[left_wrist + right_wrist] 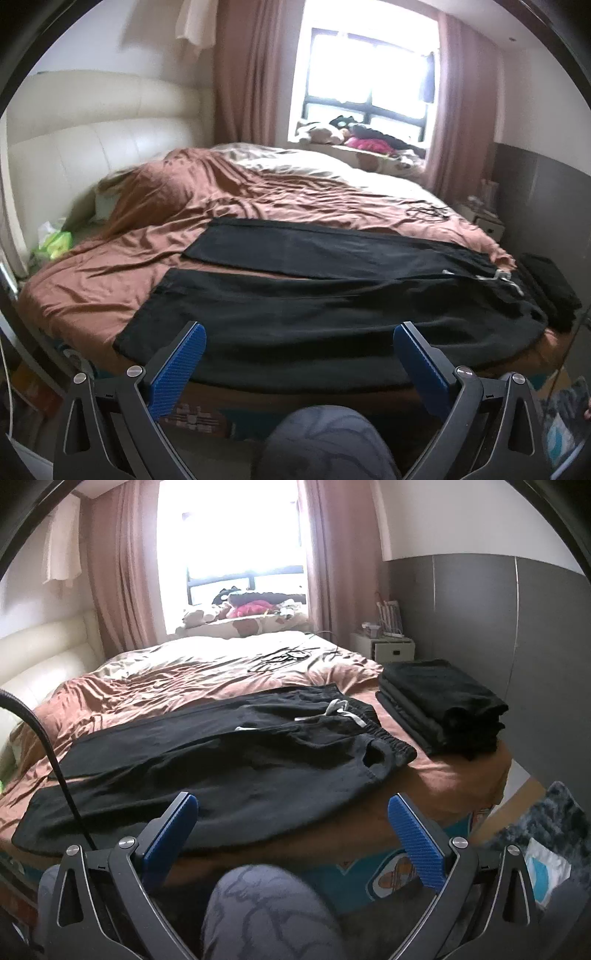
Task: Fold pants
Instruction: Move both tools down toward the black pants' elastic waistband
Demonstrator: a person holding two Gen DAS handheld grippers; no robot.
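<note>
Left wrist view takes in the bed [110, 295] under a rumpled brown cover, and across its near edge the black pants [332, 314] lie spread flat, legs parted and running to the left, drawstring waistband [384, 738] to the right. Beside the waistband sits a stack of folded dark clothes [443, 709]. By my judgement the folding has not begun: the first step, laying one leg over the other, is still to do, and it calls for each pair of tongs to reach forward and pinch the near leg's edge. The left tongs [299, 336] stand wide apart, holding nothing, short of the cloth. The right tongs [293, 808] are likewise spread wide, empty and touching nothing.
</note>
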